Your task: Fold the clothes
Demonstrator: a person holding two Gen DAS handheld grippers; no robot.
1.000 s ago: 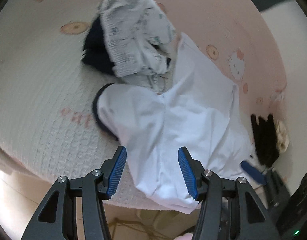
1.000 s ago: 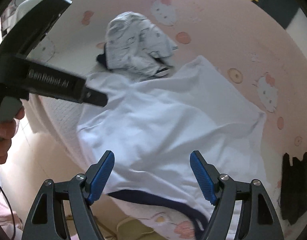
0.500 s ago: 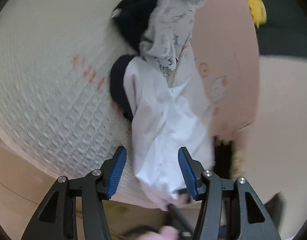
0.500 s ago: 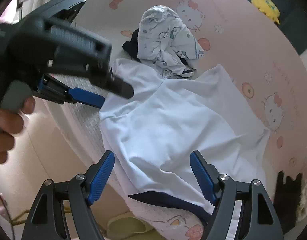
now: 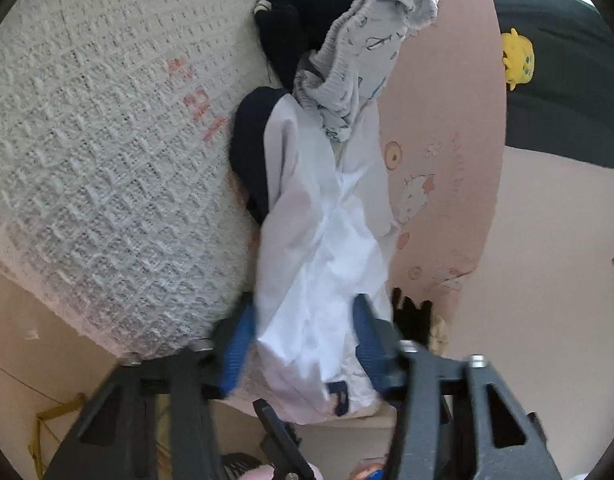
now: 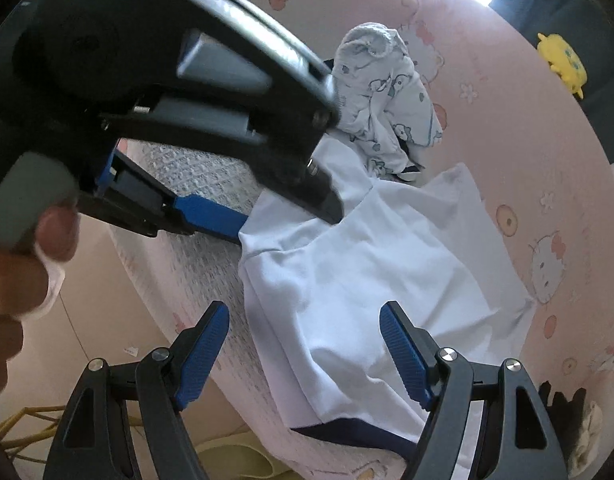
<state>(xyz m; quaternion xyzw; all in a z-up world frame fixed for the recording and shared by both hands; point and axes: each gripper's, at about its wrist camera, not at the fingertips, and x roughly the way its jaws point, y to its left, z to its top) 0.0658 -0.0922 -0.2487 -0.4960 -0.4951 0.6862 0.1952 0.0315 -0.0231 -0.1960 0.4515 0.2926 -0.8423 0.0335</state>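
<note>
A white garment (image 5: 319, 248) with navy trim (image 5: 249, 160) lies crumpled over the near edge of the bed. Its near end sits between the blue pads of my left gripper (image 5: 303, 344), whose jaws are closing; the cloth touches both pads but does not look squeezed. From the right wrist view, the left gripper (image 6: 289, 222) has one finger under the garment's corner and one above it. My right gripper (image 6: 305, 352) hangs open over the garment's (image 6: 367, 272) lower part near the navy hem (image 6: 355, 432), holding nothing.
A patterned grey-white garment (image 5: 367, 60) lies on a dark navy one (image 5: 291, 32) further up the bed. White textured cover (image 5: 107, 160) left, pink cartoon sheet (image 6: 527, 160) right. Yellow plush toy (image 6: 563, 60), black item (image 6: 559, 400) at the bed's edge. A hand (image 6: 11, 280) holds the left gripper.
The left gripper dropped, rolled and came onto the white garment's near end. The right gripper moved down toward the bed edge, and the left gripper now fills its upper left view.
</note>
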